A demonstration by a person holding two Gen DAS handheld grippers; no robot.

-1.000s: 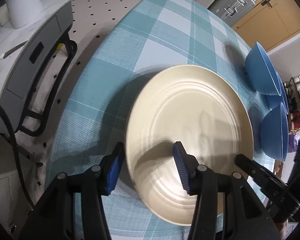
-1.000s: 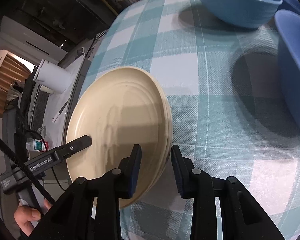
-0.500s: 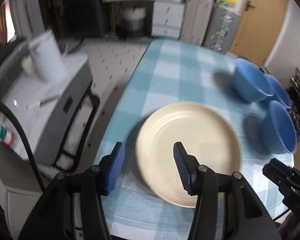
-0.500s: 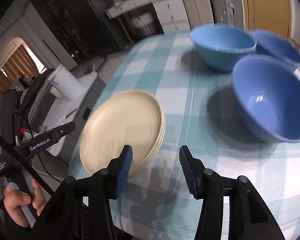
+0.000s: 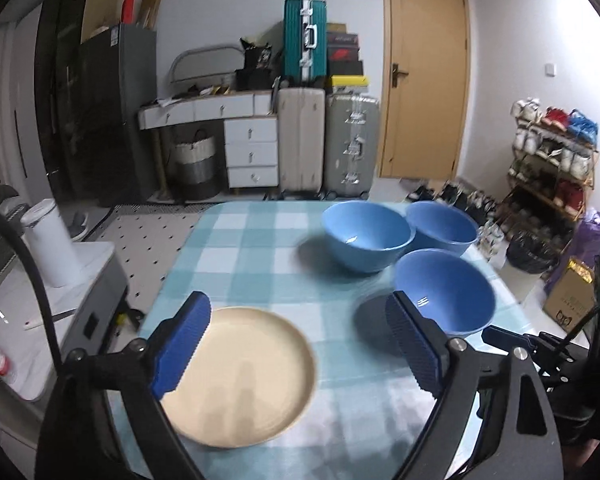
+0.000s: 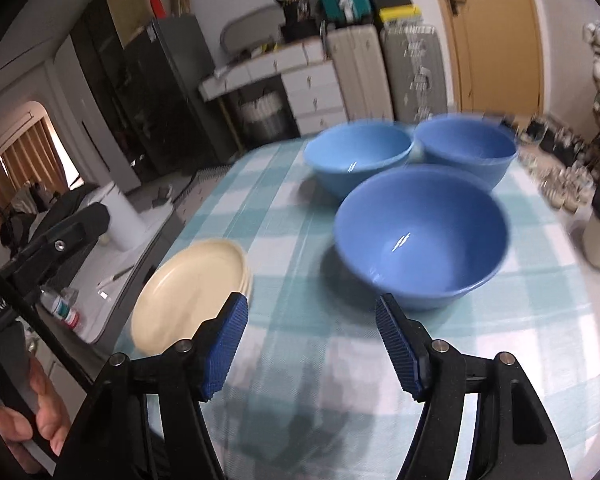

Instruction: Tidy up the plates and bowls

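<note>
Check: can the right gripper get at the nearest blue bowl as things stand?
Probably yes. The right gripper is empty, jaws opening, and the nearest blue bowl sits just ahead on the checked tablecloth with nothing between. The other two bowls stand behind it, the plate stack off to the left.

left tool [image 5: 298, 346]: jaws opening, wide apart, nothing between pads, aimed downward | right tool [image 6: 312, 346]: jaws opening, nothing between pads, tilted down | hand [image 6: 40, 424]: lower-left in right wrist view, gripping left tool's black handle
</note>
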